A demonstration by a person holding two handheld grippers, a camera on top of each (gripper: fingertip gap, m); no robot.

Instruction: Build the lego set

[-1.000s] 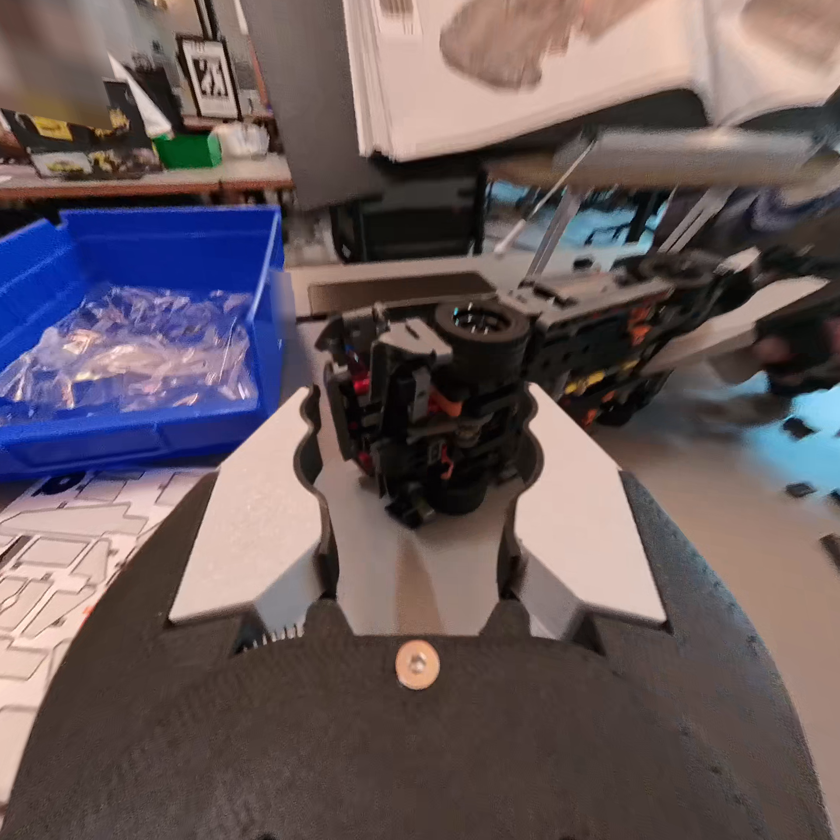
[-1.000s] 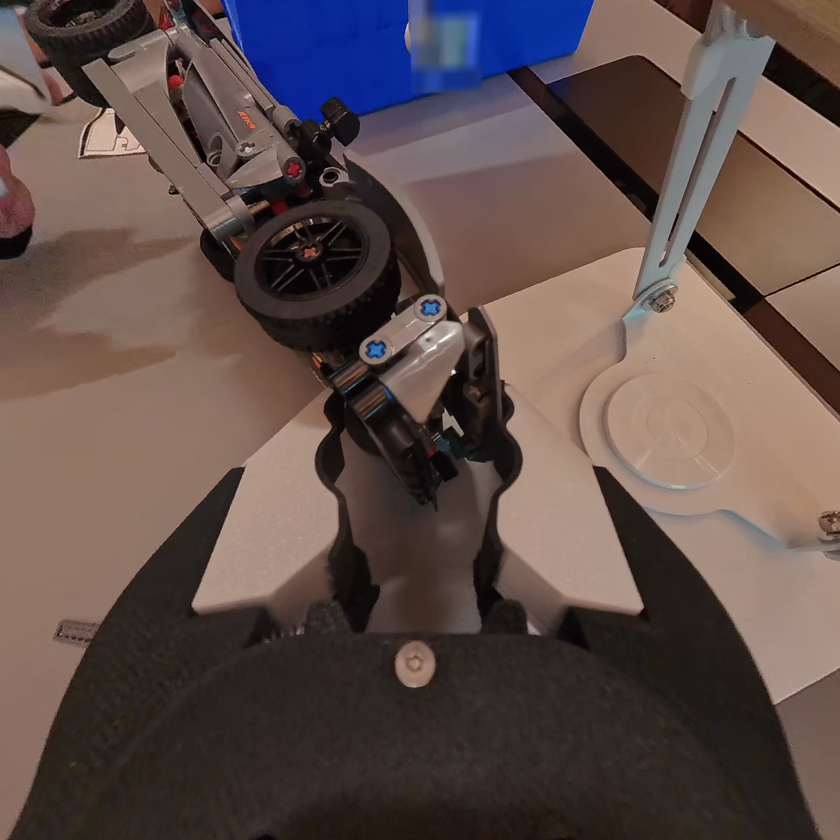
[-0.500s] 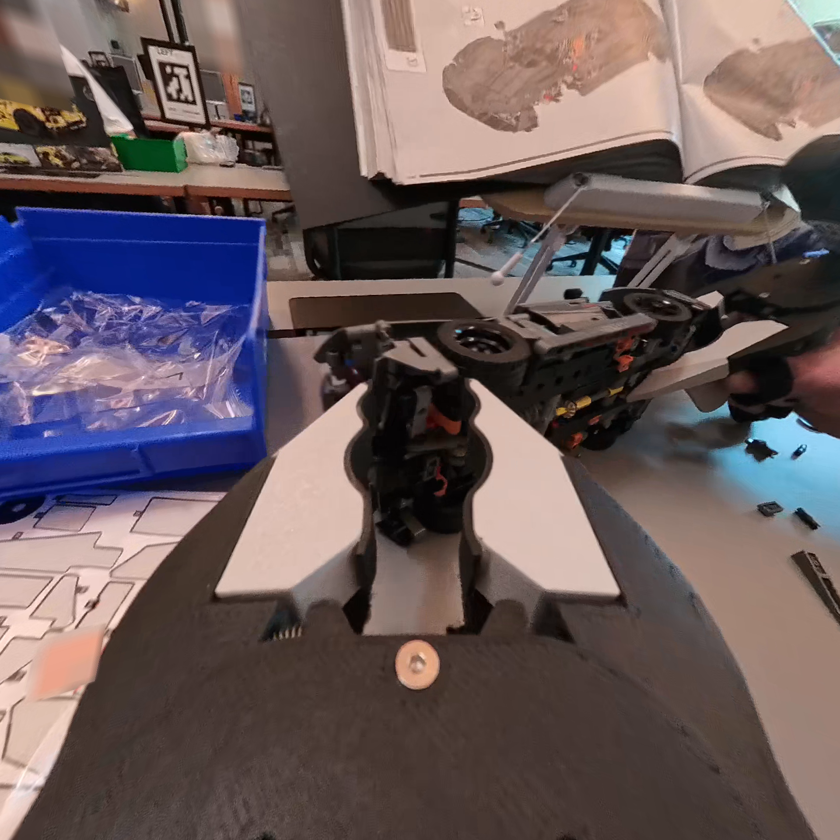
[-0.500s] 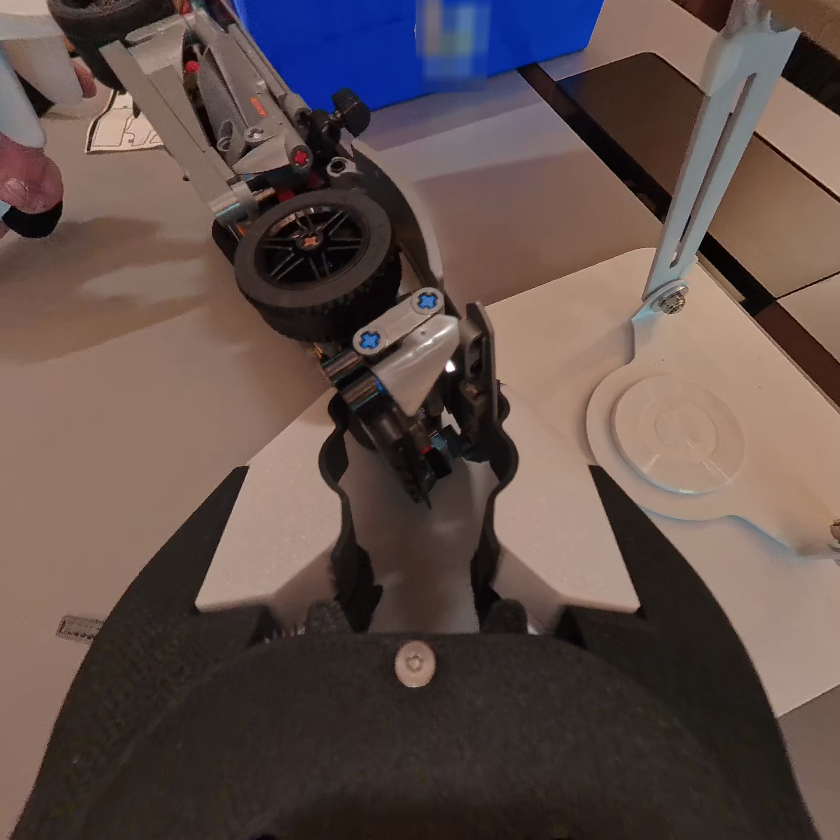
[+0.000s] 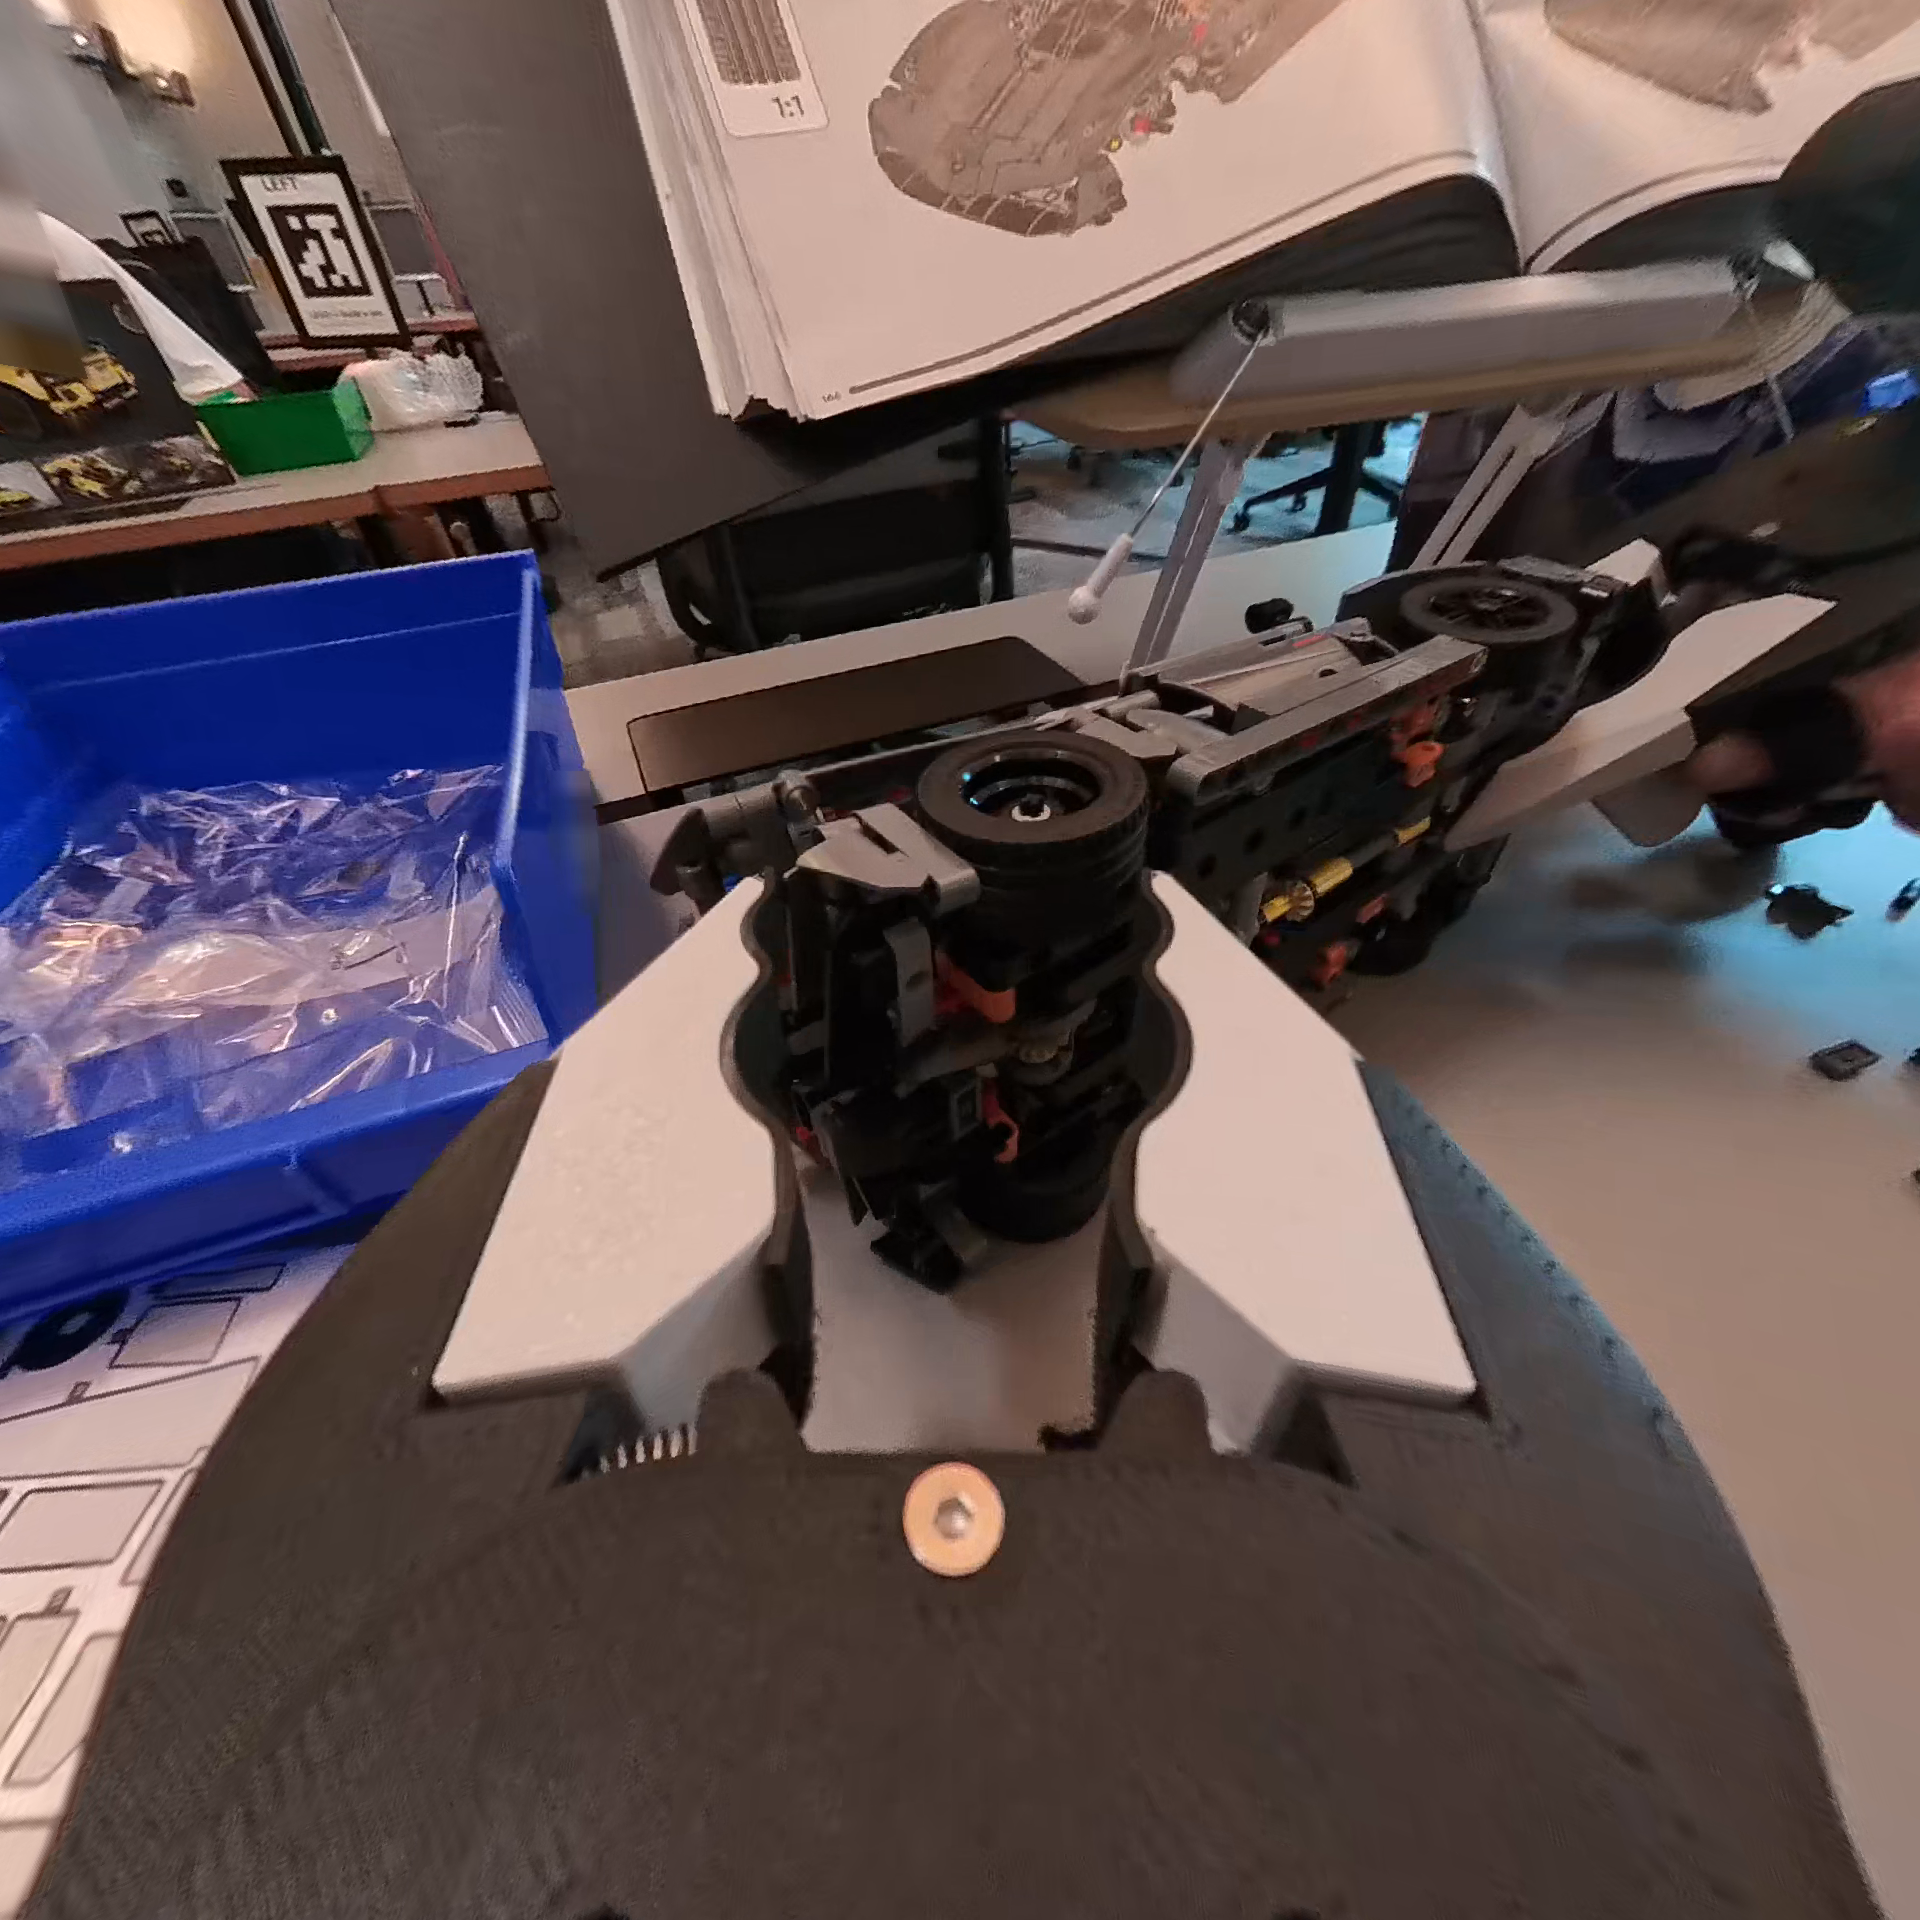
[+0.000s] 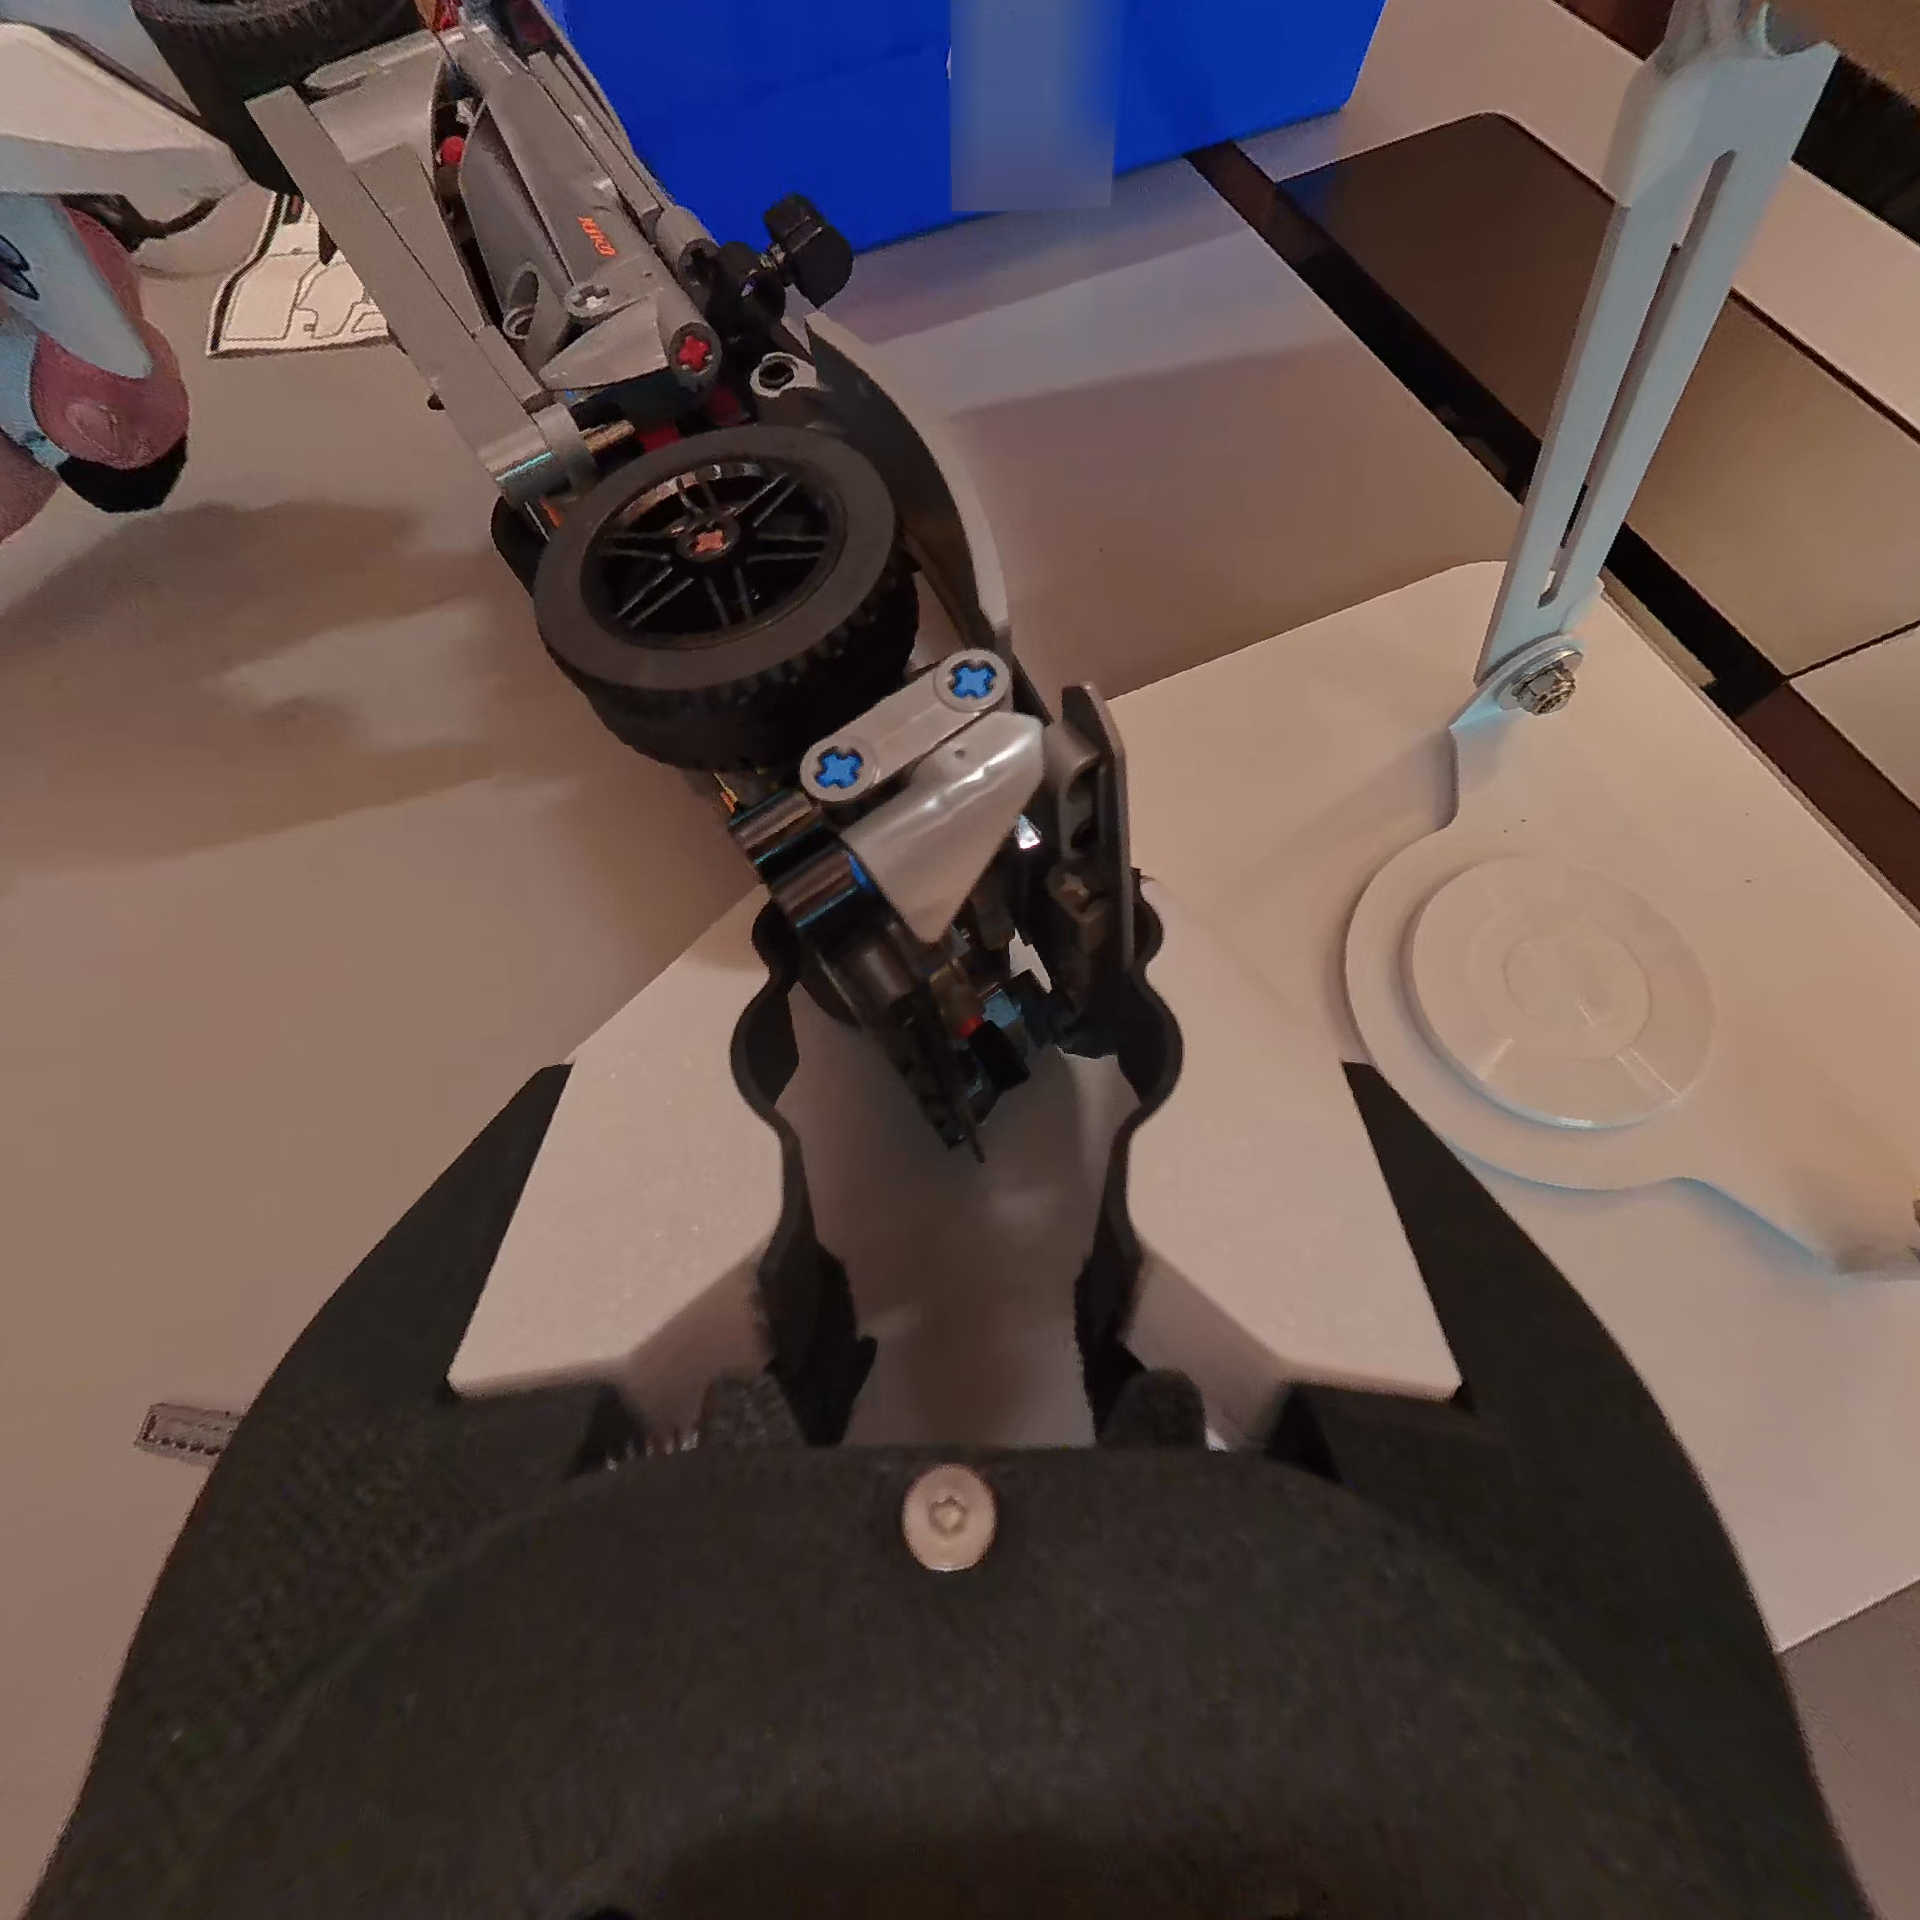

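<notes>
A long grey and black lego car [image 5: 1278, 769] lies on its side, held at both ends just above the table. My left gripper [image 5: 956, 935] is shut on one end of the car, beside a black wheel [image 5: 1034, 805]. My right gripper [image 6: 956, 935] is shut on the other end, below a spoked black wheel [image 6: 717, 561] and a light grey panel with blue pins [image 6: 935, 800]. The right gripper also shows in the left wrist view at the far right [image 5: 1704, 696]. The left gripper shows at the top left of the right wrist view [image 6: 62, 177].
A blue bin [image 5: 270, 644] with clear plastic bags stands at the left. An open instruction book [image 5: 1091, 187] rests on a white stand [image 6: 1621, 343] with a flat base [image 6: 1538, 997]. A printed sheet [image 5: 94, 1475] lies at the front left. Several small black pieces [image 5: 1808, 914] lie at the right.
My left gripper has closed from wide open onto the car's end. The car has tilted and shifted a little. My right gripper has kept its hold.
</notes>
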